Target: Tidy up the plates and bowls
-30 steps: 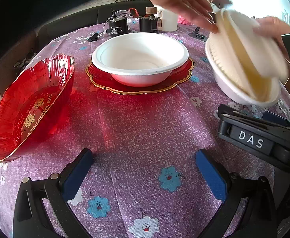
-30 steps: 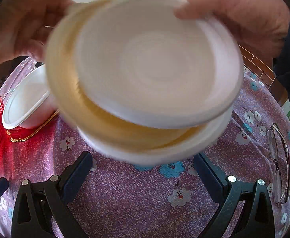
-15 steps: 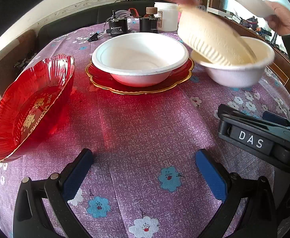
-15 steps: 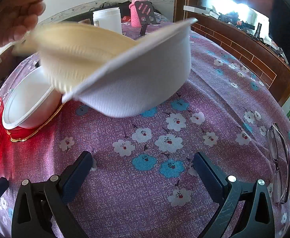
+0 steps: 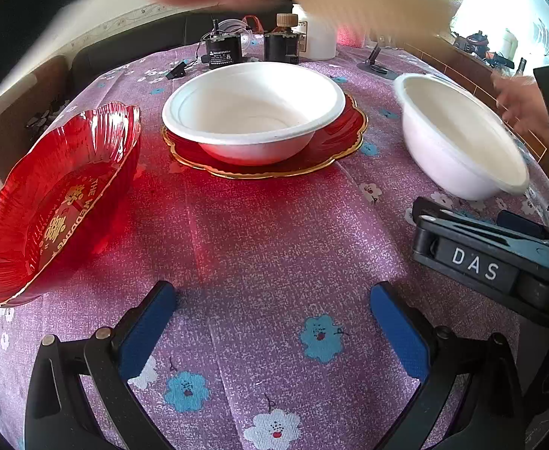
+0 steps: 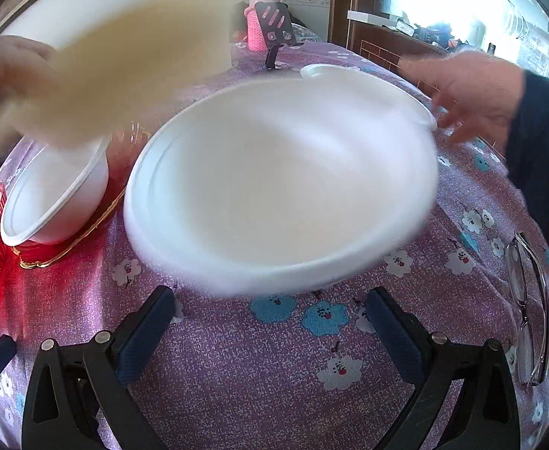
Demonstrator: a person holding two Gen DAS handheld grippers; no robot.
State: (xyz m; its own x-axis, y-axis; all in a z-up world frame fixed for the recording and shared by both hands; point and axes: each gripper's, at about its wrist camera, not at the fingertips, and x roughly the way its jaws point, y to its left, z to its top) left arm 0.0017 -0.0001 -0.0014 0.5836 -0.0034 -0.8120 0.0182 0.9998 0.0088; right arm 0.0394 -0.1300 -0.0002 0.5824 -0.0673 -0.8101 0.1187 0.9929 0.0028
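Jaws of both our left gripper and right gripper gape wide, empty, on the counter. Far off, one white bowl sits on a red plate; another white bowl tilts right.

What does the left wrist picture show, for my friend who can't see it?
A white bowl sits on a red gold-rimmed plate on a purple flowered tablecloth. Another red plate lies left, a second white bowl right, and the open left tongs are empty.
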